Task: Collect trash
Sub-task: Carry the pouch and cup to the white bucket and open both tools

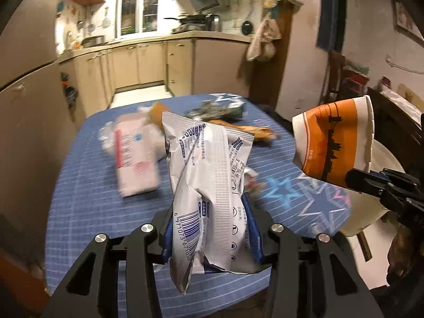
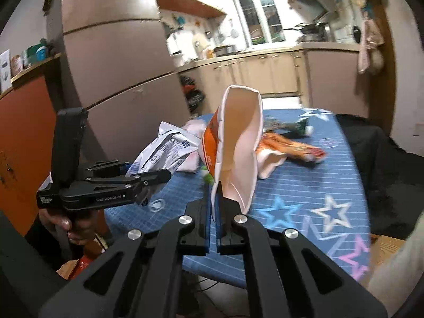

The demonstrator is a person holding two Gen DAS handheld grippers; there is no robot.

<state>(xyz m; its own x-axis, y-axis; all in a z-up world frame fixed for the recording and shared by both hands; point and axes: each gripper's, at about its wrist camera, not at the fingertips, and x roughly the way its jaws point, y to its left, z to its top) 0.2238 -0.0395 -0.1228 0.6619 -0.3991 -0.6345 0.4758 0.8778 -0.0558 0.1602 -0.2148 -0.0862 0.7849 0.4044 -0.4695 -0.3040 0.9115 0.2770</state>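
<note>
**Both hands loaded, trash in the air**

The left hand-held gripper (image 1: 212,238) pinches a silver wrapper (image 1: 209,185); the right hand-held gripper (image 2: 214,212) clamps the paper cup (image 2: 235,145) by its flattened rim, both above the blue surface (image 2: 291,193). More wrappers (image 2: 294,147) lie behind. Best carry steadily, grips firm, until over the bin.

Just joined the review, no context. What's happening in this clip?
A person is clearing trash off a blue star-print table, one handheld gripper in each hand. The left gripper is shut on a silver-white wrapper, lifted off the table. The right gripper pinches the rim of an orange and white paper cup, squashing it flat. A pink packet, an orange wrapper and a dark crumpled wrapper are on the table.
</note>
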